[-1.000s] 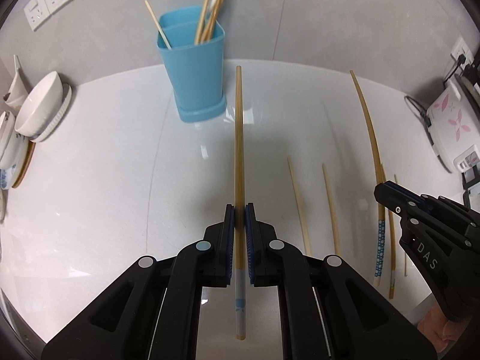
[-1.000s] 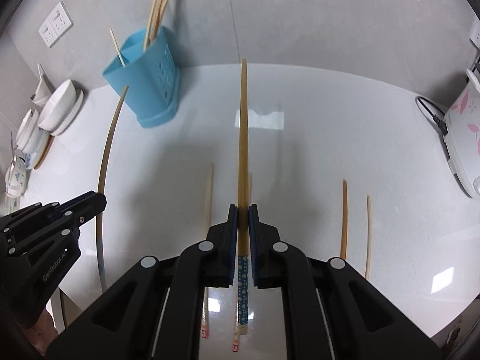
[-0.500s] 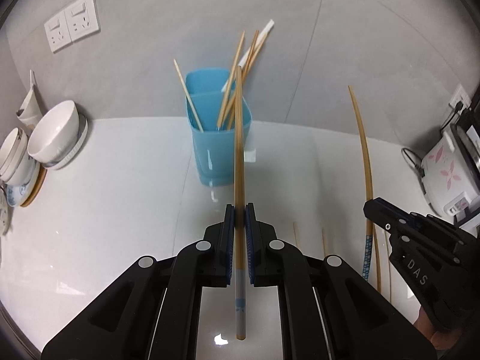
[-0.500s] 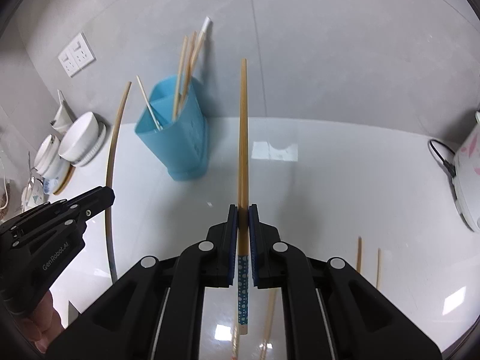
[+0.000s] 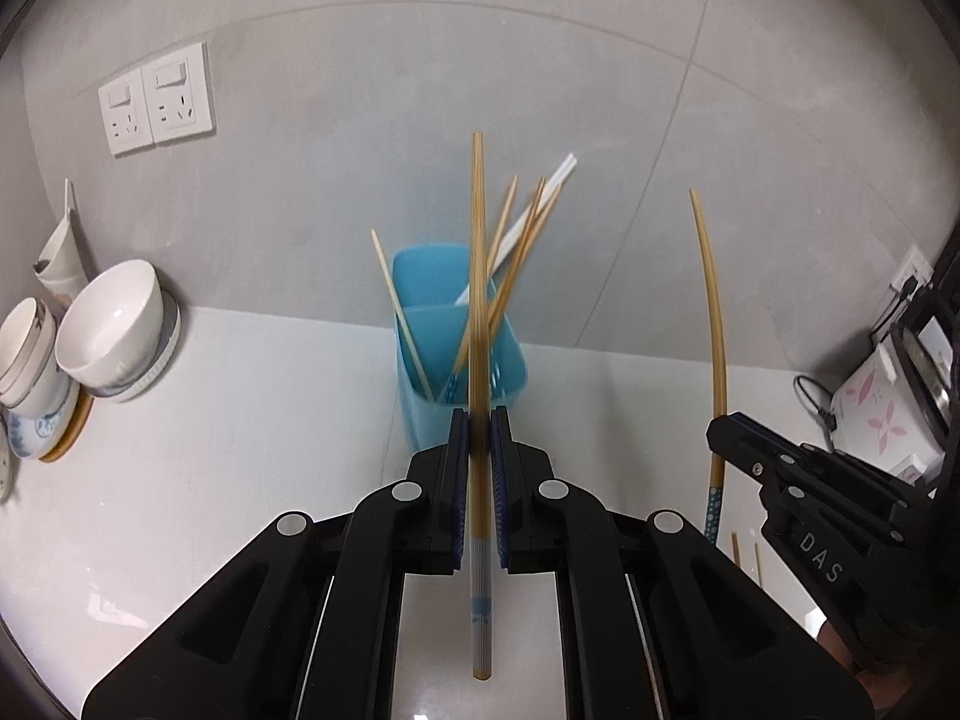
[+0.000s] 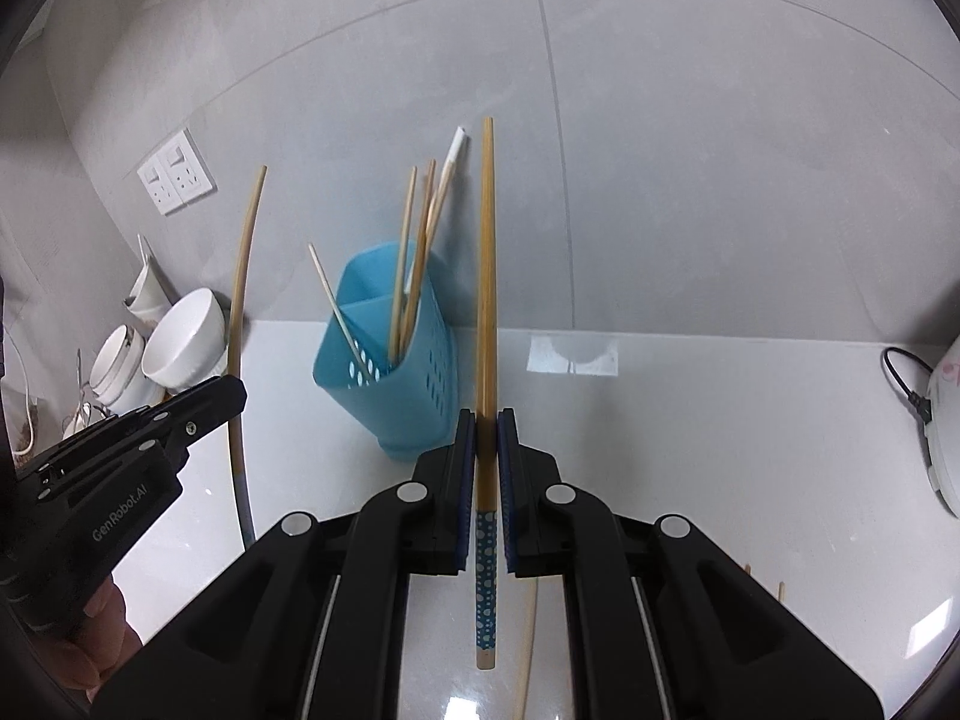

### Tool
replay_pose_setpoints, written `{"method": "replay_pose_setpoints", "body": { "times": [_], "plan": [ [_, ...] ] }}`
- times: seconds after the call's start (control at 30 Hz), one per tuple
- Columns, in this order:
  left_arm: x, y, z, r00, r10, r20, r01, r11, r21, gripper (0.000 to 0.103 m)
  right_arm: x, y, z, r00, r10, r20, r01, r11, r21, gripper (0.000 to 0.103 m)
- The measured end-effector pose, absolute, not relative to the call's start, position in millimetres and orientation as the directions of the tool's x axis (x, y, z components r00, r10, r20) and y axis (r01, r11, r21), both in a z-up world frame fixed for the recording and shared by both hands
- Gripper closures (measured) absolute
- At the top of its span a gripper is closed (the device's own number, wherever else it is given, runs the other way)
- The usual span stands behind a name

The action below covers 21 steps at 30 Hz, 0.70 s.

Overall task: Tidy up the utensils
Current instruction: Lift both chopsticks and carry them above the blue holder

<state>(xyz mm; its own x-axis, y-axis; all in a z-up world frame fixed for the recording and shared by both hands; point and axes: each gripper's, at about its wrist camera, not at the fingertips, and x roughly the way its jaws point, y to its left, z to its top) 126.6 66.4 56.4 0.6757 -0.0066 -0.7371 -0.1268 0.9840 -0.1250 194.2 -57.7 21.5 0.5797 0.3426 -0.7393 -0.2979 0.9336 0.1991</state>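
In the left wrist view my left gripper (image 5: 480, 438) is shut on a bamboo chopstick (image 5: 477, 270) with a grey striped end, held above the counter. It points up in front of the blue utensil holder (image 5: 432, 324), which holds several chopsticks. In the right wrist view my right gripper (image 6: 486, 438) is shut on a chopstick (image 6: 486, 270) with a blue dotted end, just right of the holder (image 6: 414, 384). Each gripper shows in the other's view: the right gripper (image 5: 717, 429) at the right, the left gripper (image 6: 234, 390) at the left.
White bowls (image 5: 114, 330) are stacked at the left against the wall, under wall sockets (image 5: 156, 99). A flowered rice cooker (image 5: 882, 414) with a black cable (image 6: 900, 372) stands at the right. Loose chopsticks (image 6: 528, 648) lie on the white counter (image 6: 690, 420) below the grippers.
Both grippers have risen and tipped upward with their chopsticks. The blue holder now sits lower and nearer in both views, and most loose chopsticks have slid out of sight.
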Motion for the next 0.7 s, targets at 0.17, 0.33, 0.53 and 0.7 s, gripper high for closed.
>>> {"method": "replay_pose_setpoints", "body": {
  "times": [0.17, 0.33, 0.53, 0.7],
  "plan": [
    [137, 76, 67, 0.727, -0.03, -0.686, -0.111, 0.981, -0.16, 0.096, 207, -53, 29, 0.6, 0.364, -0.712, -0.306, 0.927, 0.216, 0.096],
    [146, 82, 78, 0.793, -0.042, -0.607, -0.091, 0.978, -0.187, 0.096, 218, -49, 34, 0.617, 0.388, -0.685, -0.312, 0.919, 0.239, 0.096],
    [166, 92, 83, 0.833, -0.058, -0.55, -0.078, 0.972, -0.22, 0.096, 234, -42, 38, 0.634, 0.405, -0.659, -0.312, 0.914, 0.261, 0.096],
    [184, 98, 76, 0.846, -0.059, -0.53, -0.079, 0.969, -0.234, 0.096, 245, -36, 37, 0.641, 0.413, -0.647, -0.315, 0.91, 0.269, 0.096]
  ]
}}
